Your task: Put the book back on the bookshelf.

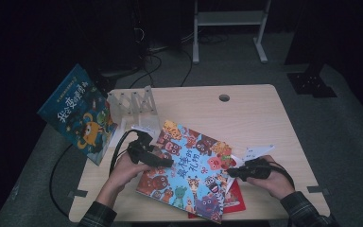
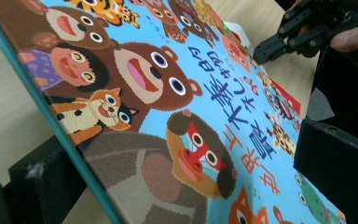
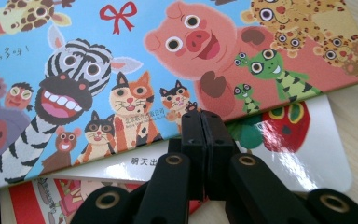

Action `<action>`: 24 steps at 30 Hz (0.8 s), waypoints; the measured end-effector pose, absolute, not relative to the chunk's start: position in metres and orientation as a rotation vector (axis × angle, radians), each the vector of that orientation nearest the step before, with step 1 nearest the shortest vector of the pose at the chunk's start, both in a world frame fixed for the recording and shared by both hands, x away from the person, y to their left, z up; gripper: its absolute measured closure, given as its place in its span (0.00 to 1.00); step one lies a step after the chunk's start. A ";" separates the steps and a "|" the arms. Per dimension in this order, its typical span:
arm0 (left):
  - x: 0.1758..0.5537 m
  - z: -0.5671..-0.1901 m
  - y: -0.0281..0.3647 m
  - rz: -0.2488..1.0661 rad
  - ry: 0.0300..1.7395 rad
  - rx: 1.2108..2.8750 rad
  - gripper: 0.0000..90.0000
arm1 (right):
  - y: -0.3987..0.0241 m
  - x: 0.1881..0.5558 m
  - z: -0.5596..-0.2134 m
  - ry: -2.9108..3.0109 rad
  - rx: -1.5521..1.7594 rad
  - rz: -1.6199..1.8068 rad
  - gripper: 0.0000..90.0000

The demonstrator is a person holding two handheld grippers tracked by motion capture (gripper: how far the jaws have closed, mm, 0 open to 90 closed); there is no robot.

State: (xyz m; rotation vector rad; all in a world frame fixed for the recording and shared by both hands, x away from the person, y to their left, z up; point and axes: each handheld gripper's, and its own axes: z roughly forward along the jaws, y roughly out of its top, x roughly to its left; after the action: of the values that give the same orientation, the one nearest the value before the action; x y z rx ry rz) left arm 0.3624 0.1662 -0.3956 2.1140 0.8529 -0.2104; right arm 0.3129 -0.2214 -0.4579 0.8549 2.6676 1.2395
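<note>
A picture book (image 1: 189, 165) with cartoon animals on a blue cover lies at an angle on the table's front half. My left gripper (image 1: 168, 163) is shut on its left edge, one jaw under the book and one on the cover (image 2: 168, 93), and that side is tilted up. My right gripper (image 1: 229, 172) is shut with nothing between its fingertips. In the right gripper view the closed tips of the right gripper (image 3: 200, 116) rest at the book's (image 3: 121, 60) right edge, over a white book (image 3: 307, 135) lying beneath it.
A red book (image 1: 234, 198) pokes out under the picture book near the front edge. A white book rack (image 1: 132, 106) stands at the table's back left, with a dark blue book (image 1: 78, 113) leaning beside it. The table (image 1: 246, 113) has a cable hole (image 1: 224, 98).
</note>
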 end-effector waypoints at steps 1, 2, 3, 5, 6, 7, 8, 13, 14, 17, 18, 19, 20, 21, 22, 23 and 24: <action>0.363 -0.394 0.166 -0.208 0.853 2.109 0.00 | -0.221 0.313 -0.458 2.670 0.853 1.238 0.98; 0.363 -0.393 0.166 -0.206 0.850 2.114 0.00 | -0.219 0.313 -0.458 2.673 0.846 1.239 0.98; 0.364 -0.391 0.166 -0.205 0.845 2.115 0.00 | -0.219 0.313 -0.458 2.674 0.849 1.241 0.98; 0.364 -0.388 0.166 -0.201 0.837 2.118 0.00 | -0.218 0.313 -0.458 2.677 0.843 1.243 0.98; 0.365 -0.387 0.165 -0.201 0.835 2.120 0.00 | -0.217 0.313 -0.458 2.679 0.843 1.243 0.98; 0.365 -0.385 0.165 -0.198 0.830 2.124 0.00 | -0.217 0.313 -0.458 2.680 0.842 1.243 0.98; 0.366 -0.384 0.165 -0.194 0.828 2.121 0.00 | -0.217 0.313 -0.458 2.681 0.842 1.243 0.98; 0.367 -0.378 0.163 -0.193 0.813 2.122 0.00 | -0.214 0.312 -0.458 2.685 0.844 1.244 0.98; 0.368 -0.376 0.162 -0.195 0.812 2.130 0.00 | -0.214 0.312 -0.457 2.686 0.841 1.243 0.98; 0.370 -0.372 0.160 -0.198 0.806 2.143 0.00 | -0.212 0.312 -0.457 2.688 0.836 1.240 0.98; 0.371 -0.370 0.159 -0.201 0.796 2.153 0.00 | -0.212 0.311 -0.457 2.689 0.835 1.239 0.98; 0.372 -0.367 0.158 -0.207 0.791 2.154 0.00 | -0.211 0.311 -0.457 2.690 0.838 1.238 0.98; 0.372 -0.365 0.157 -0.208 0.789 2.164 0.00 | -0.210 0.310 -0.457 2.692 0.838 1.238 0.98; 0.373 -0.361 0.155 -0.204 0.775 2.179 0.00 | -0.210 0.310 -0.457 2.693 0.836 1.242 0.98; 0.373 -0.359 0.155 -0.204 0.774 2.181 0.00 | -0.208 0.310 -0.457 2.695 0.833 1.243 0.97; 0.374 -0.356 0.154 -0.204 0.766 2.188 0.00 | -0.208 0.309 -0.457 2.697 0.827 1.244 0.97; 0.375 -0.353 0.154 -0.203 0.758 2.192 0.00 | -0.207 0.309 -0.457 2.697 0.822 1.243 0.97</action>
State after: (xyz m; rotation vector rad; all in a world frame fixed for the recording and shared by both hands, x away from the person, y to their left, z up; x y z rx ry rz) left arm 0.3746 0.1535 -0.3528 2.1915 0.7581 -0.2026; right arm 0.3093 -0.2067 -0.4570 0.8219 2.6974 1.2432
